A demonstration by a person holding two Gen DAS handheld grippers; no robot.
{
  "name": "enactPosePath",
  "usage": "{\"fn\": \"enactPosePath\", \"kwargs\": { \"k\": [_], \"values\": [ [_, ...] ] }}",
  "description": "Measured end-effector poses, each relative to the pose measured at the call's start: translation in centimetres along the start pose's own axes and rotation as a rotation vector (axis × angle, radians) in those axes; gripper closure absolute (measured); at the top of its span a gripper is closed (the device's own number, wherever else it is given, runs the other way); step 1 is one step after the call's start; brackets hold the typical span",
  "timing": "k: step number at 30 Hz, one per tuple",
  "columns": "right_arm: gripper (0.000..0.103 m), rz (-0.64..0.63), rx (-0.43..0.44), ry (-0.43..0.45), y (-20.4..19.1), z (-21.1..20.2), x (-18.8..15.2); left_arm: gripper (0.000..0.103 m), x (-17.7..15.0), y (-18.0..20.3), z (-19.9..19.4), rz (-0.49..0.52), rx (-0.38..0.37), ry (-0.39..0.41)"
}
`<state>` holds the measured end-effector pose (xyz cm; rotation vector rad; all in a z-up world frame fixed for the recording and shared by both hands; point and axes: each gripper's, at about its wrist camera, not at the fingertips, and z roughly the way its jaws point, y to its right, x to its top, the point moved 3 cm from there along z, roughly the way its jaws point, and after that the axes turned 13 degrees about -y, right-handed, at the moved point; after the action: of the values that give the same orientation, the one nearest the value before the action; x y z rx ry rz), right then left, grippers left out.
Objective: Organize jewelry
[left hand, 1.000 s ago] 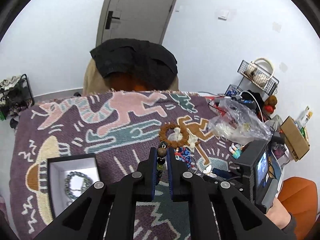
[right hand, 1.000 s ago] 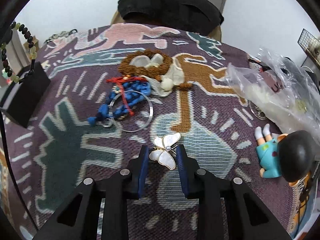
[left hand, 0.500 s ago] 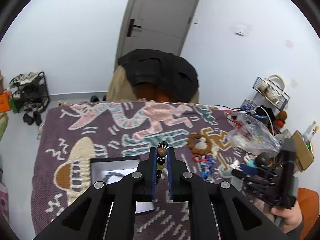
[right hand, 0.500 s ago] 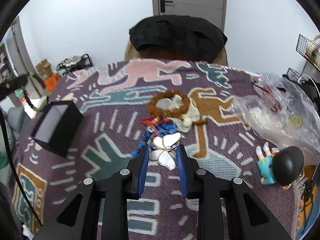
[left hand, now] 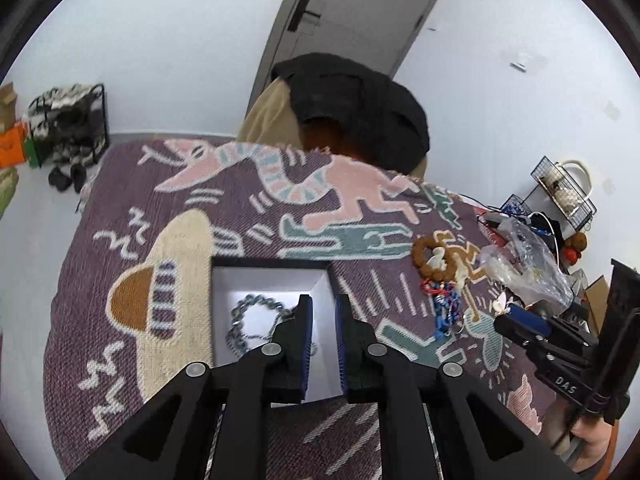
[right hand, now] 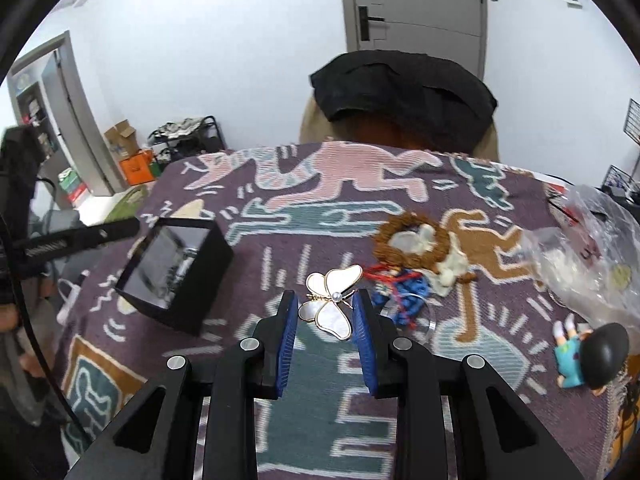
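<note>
- The left gripper is over the box. Its jaws are opening, with a narrow gap, and nothing is between them now.
- A second ago it held a string of dark beads. The beads are gone from the jaws, so I think they fell into the box.
- In the box I can see a grey chain. I cannot see the dark beads; the gripper hides part of the box.
- The right gripper holds the butterfly pin tight between its blue pads.
- The pin was low by the cloth before. Now it is up in the air, nearer the box.
- That means one piece looks put away, and the pin is likely next for the box.
- More things wait on the counter: a brown bead ring and a blue and red cord.
</note>
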<state>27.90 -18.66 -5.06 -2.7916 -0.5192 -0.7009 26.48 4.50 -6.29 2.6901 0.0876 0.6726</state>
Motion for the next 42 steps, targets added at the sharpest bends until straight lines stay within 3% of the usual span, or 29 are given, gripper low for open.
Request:
{"fn": "enactPosePath", "kwargs": {
  "k": [1, 2, 3, 4, 21, 23, 25, 27, 31, 36, 42],
  "values": [
    [0.074, -0.009, 0.011, 0.003, -0.6, 0.0, 0.3, 0.07, -0.1, -0.4, -0.1, -0.009, -0.001, -0.001],
    [0.074, -0.014, 0.021, 0.005, -1.2, 0.0, 0.6, 0.047, -0.3, -0.9, -0.5, -0.019, -0.004, 0.011],
    [0.074, -0.018, 0.031, 0.007, -1.6, 0.0, 0.8, 0.032, -0.4, -1.2, -0.8, -0.026, -0.006, 0.027],
    [0.074, -0.024, 0.047, 0.009, -2.1, 0.0, 1.2, 0.029, -0.5, -1.7, -1.4, -0.033, -0.006, 0.051],
    [0.074, -0.089, 0.276, -0.007, -11.8, 3.1, 4.9, 0.028, -3.1, -8.2, -7.1, -0.093, 0.092, 0.179],
    [0.065, -0.082, 0.306, -0.001, -12.4, 3.3, 5.1, 0.028, -3.5, -8.2, -7.8, -0.083, 0.141, 0.22],
    [0.024, -0.07, 0.313, 0.003, -12.4, 3.4, 5.2, 0.028, -3.6, -8.0, -8.3, -0.068, 0.154, 0.262],
    [0.017, -0.061, 0.288, 0.029, -12.0, 3.0, 5.0, 0.028, -3.8, -8.1, -8.7, -0.076, 0.161, 0.283],
    [0.017, -0.027, 0.251, 0.029, -9.8, 2.3, 4.2, 0.027, -3.6, -7.5, -8.6, -0.066, 0.173, 0.303],
    [0.017, 0.036, 0.222, 0.032, -5.6, 1.3, 2.5, 0.007, -3.5, -4.9, -8.0, 0.012, 0.166, 0.298],
    [0.017, 0.126, 0.172, 0.035, 0.0, 0.1, 0.6, 0.003, -3.0, -1.3, -7.4, 0.077, 0.153, 0.295]
  ]
}}
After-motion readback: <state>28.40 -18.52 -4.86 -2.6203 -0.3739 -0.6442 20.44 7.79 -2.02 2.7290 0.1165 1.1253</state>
